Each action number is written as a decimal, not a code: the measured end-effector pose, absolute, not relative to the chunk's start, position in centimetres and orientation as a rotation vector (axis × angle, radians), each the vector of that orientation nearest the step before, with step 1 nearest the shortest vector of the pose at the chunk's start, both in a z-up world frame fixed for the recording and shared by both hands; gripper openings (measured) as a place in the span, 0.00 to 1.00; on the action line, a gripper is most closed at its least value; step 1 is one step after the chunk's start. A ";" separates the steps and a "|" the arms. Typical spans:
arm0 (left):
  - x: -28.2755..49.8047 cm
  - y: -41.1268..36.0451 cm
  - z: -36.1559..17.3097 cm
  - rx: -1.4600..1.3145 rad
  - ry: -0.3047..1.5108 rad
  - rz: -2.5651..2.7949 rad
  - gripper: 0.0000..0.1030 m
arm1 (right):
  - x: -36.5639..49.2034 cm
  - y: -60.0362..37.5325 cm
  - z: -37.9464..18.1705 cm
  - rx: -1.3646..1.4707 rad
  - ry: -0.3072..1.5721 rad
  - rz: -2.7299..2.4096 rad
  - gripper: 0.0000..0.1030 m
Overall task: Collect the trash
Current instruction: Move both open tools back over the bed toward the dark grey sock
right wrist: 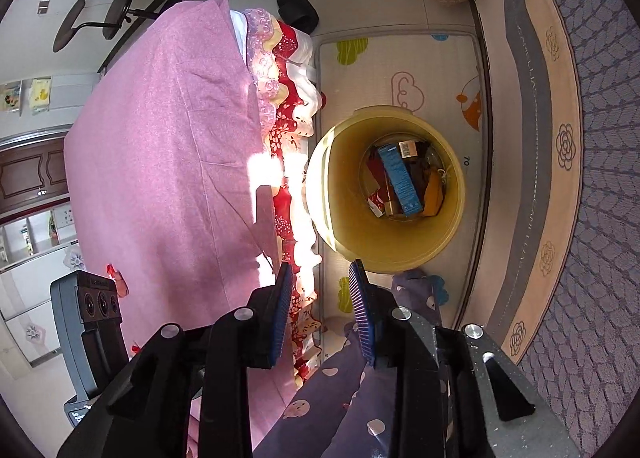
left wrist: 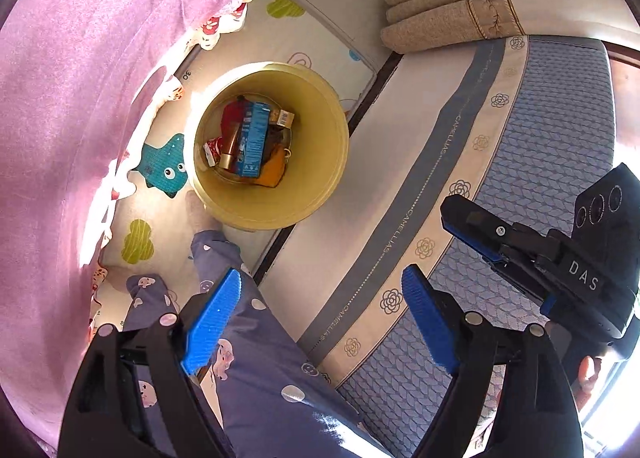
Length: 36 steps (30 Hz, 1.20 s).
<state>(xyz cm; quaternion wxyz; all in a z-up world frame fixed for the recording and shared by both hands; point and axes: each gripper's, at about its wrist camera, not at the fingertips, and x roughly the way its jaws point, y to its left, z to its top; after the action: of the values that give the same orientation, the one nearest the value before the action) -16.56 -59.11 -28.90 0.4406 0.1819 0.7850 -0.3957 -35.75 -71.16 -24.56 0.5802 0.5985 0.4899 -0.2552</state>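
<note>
Yellow bin (left wrist: 320, 194) of trash beside mattress (left wrist: 560, 146)

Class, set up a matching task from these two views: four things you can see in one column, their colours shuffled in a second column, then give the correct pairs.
Things:
1 bin
2 box in the bin
3 bedspread
4 chair

Colours:
A pink
B black
C yellow
D blue

Pairs: 1-C, 2-D, 3-A, 4-B

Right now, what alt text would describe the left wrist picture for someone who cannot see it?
A round yellow plastic bin on a cartoon-print floor mat holds a blue cardboard box and other trash. Below, the left gripper is open and empty.
</note>
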 end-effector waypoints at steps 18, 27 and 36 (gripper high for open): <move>-5.9 -48.0 -23.9 0.190 1.802 -0.828 0.80 | -22.7 -64.2 -20.5 1.219 1.206 -0.389 0.29; 1.4 -35.7 -21.3 -0.021 1.715 -0.647 0.80 | -11.8 -54.6 -18.7 1.066 1.283 -0.197 0.29; 6.1 -23.4 -20.1 -0.186 1.650 -0.509 0.80 | -2.8 -43.4 -17.6 0.928 1.348 -0.037 0.29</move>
<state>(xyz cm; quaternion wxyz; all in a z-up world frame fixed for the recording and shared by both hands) 6.07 -23.37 -20.12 0.6460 -0.0816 0.7252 -0.2239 -2.81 -43.39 -17.55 0.6832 0.4141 0.6013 -0.0166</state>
